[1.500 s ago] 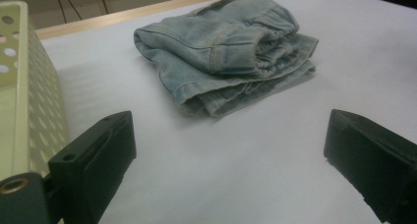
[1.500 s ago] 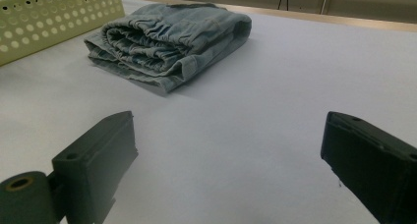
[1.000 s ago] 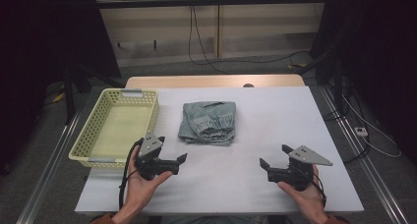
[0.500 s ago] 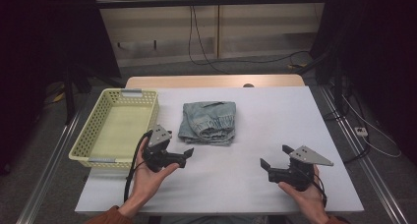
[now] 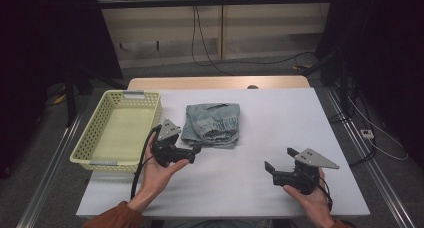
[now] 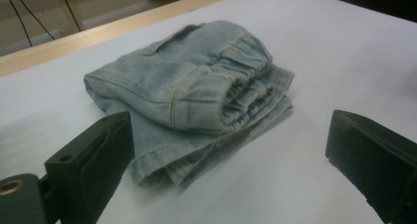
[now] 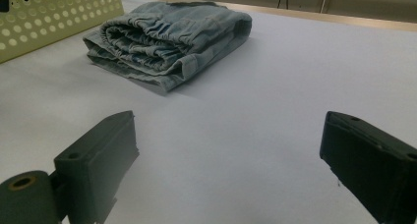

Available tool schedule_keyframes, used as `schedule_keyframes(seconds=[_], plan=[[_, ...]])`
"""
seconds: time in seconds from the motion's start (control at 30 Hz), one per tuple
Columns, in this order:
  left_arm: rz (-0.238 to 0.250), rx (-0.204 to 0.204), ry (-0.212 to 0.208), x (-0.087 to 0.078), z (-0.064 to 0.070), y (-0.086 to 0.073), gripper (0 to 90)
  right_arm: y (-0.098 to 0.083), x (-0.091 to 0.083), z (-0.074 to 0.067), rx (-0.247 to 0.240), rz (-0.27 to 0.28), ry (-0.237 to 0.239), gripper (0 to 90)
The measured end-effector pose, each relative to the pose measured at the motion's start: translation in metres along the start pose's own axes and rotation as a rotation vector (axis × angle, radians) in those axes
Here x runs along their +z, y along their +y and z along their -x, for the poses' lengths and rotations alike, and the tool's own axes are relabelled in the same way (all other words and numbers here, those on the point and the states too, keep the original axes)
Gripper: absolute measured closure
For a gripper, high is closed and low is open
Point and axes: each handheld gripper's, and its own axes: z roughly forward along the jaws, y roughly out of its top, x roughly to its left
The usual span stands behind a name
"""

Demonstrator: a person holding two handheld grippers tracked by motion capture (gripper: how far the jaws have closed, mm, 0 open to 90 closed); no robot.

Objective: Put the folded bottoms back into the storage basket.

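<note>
Nearest the person, right gripper (image 5: pixel 278 164) is held low over the bare white table (image 5: pixel 280 113), well apart from the folded light-blue denim garment w/ elastic waistband (image 5: pixel 212 124), off to the garment's near-right; jaws spread wide, nothing between them, as the right gripper view shows w/ table surface in the gap and the denim further off ahead-left. Left gripper (image 5: pixel 196 149) sits just beside the garment's near-left corner, black body in the person's left hand (image 5: pixel 161 173), grey three-cornered plate on top, cable looping down toward the forearm. In the left gripper view its jaws stand wide apart, released, w/ the near edge of the denim between them; one jaw looks v. close to the hem, poss. touching, can't tell. Garment lies flat mid-table, folded in layers, gathered waistband facing the near side. Left of the garment, just beside it, the pale yellow perforated plastic basket (image 5: pixel 88 147) rests on the table's left part. Beyond the garment, a strip of light wooden tabletop (image 5: pixel 215 82) runs along the far edge.
</note>
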Motion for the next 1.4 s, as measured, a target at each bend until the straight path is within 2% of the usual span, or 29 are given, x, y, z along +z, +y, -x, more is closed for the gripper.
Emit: schedule_keyframes(seconds=[0.23, 0.37, 0.43, 0.6, 0.8, 0.87, 0.93, 0.97, 1.03, 1.13, 1.27, 1.4], plan=[[-0.005, 0.003, 0.015, 0.006, -0.003, 0.007, 5.0, 0.000, 0.000, 0.000, -0.001, 0.000, 0.000, 7.1], [0.003, -0.017, 0.019, 0.010, -0.007, 0.011, 4.9, 0.000, 0.000, 0.000, -0.003, 0.000, 0.002, 7.1], [-0.003, -0.012, 0.027, 0.012, -0.008, 0.013, 5.0, 0.000, 0.000, 0.000, -0.003, 0.000, 0.003, 7.1], [0.000, -0.051, 0.023, 0.016, -0.015, 0.017, 5.0, 0.000, 0.000, 0.000, -0.004, -0.001, 0.003, 7.1], [-0.001, -0.057, 0.041, 0.022, -0.021, 0.020, 5.2, 0.000, 0.000, -0.001, -0.006, -0.003, 0.005, 7.1], [0.005, -0.061, 0.042, 0.026, -0.024, 0.022, 5.9, 0.000, 0.000, -0.001, -0.008, -0.003, 0.005, 7.1], [0.017, -0.056, 0.064, 0.031, -0.028, 0.022, 8.1, 0.000, 0.000, -0.001, -0.008, -0.001, 0.006, 7.1], [0.010, -0.067, 0.072, 0.033, -0.030, 0.022, 8.1, 0.000, 0.000, -0.001, -0.008, -0.001, 0.006, 7.1], [-0.001, -0.105, 0.049, 0.038, -0.033, 0.022, 5.7, 0.000, 0.000, -0.001, -0.007, -0.002, 0.007, 7.1], [-0.006, -0.082, 0.082, 0.045, -0.035, 0.024, 6.6, 0.000, 0.000, 0.000, -0.006, -0.003, 0.005, 6.7], [-0.028, -0.116, 0.099, 0.059, -0.044, 0.027, 6.9, 0.000, 0.000, -0.001, -0.005, -0.003, 0.007, 6.7], [-0.050, -0.121, 0.129, 0.071, -0.052, 0.027, 6.8, 0.000, 0.000, -0.001, -0.006, -0.004, 0.009, 6.7]])
